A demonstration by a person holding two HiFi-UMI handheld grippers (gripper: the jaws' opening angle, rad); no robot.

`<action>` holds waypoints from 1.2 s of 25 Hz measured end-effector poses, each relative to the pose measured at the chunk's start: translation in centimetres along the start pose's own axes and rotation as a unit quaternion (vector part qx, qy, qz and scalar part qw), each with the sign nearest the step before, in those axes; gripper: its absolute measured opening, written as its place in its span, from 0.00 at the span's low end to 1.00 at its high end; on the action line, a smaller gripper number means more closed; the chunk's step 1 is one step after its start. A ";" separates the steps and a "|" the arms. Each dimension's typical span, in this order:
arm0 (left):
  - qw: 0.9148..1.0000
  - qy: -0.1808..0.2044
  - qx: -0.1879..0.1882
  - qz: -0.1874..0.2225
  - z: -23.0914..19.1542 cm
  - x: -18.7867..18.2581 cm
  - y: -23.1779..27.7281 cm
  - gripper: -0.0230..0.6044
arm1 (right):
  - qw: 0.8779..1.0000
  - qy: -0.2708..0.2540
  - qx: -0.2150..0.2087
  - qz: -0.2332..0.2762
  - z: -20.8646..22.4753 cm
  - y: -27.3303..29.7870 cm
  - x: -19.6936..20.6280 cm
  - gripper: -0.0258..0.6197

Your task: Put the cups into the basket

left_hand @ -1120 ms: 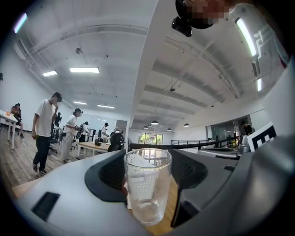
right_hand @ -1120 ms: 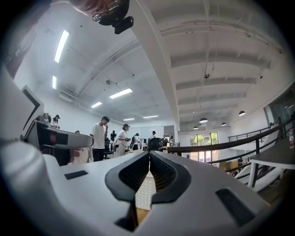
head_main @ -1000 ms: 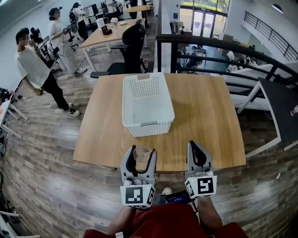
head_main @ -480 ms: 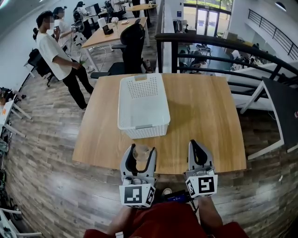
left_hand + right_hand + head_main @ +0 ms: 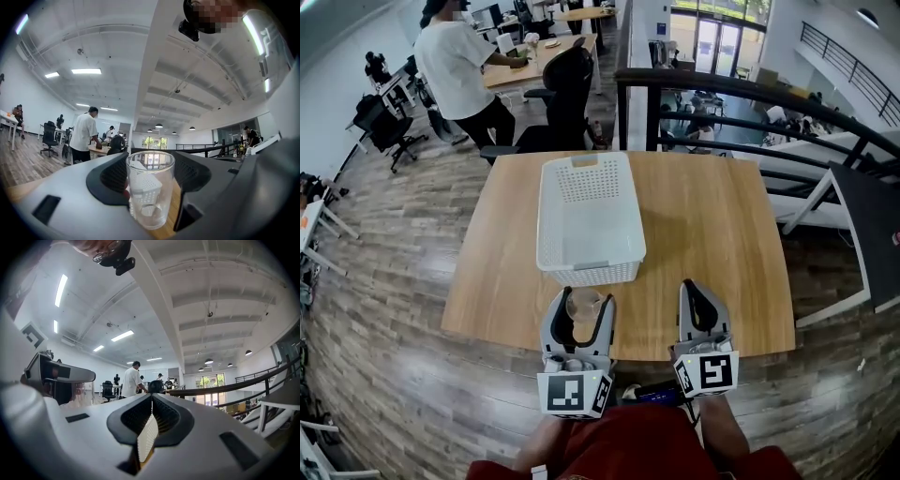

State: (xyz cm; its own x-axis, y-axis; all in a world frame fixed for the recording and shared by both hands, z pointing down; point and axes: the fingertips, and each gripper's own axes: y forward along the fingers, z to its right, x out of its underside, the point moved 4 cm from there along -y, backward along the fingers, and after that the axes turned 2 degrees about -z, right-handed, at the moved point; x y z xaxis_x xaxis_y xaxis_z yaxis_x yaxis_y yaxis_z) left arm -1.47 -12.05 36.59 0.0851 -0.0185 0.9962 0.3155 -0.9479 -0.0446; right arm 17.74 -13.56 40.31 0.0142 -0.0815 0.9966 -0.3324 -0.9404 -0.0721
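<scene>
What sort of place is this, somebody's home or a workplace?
Most likely an open-plan office on an upper level: a black office chair sits at a long desk where a person stands, and a dark railing overlooks what look like more workspaces below.

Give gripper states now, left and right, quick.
Left gripper: closed on the clear drinking glass, which stands upright between its jaws.
Right gripper: closed, jaws together, holding nothing.
</scene>
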 end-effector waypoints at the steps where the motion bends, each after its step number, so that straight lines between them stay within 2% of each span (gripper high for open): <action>1: 1.000 -0.001 0.000 0.001 -0.2 -0.1 0.3 0.50 | 1.000 -0.001 -0.001 0.000 0.0 0.4 0.0 0.06; 13: 1.000 -0.004 0.006 0.007 -4.2 -1.8 4.4 0.50 | 1.000 -0.014 0.005 0.006 -0.4 5.5 -1.2 0.06; 19: 0.999 -0.007 0.029 0.012 -6.1 -2.6 6.7 0.50 | 0.999 -0.023 0.024 0.006 -0.9 7.8 -1.7 0.06; 30: 0.997 -0.010 0.079 -0.013 -9.8 -2.9 10.9 0.50 | 0.997 -0.040 0.066 0.000 -2.4 11.1 -2.5 0.06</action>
State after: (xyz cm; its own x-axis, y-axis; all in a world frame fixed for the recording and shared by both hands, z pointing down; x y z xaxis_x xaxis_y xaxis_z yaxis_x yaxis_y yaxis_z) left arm -7.58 -25.43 33.95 0.0931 0.0131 0.9956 0.4623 -0.8862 -0.0315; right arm 11.74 -23.03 37.15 0.0904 -0.1024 0.9906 -0.2056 -0.9752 -0.0821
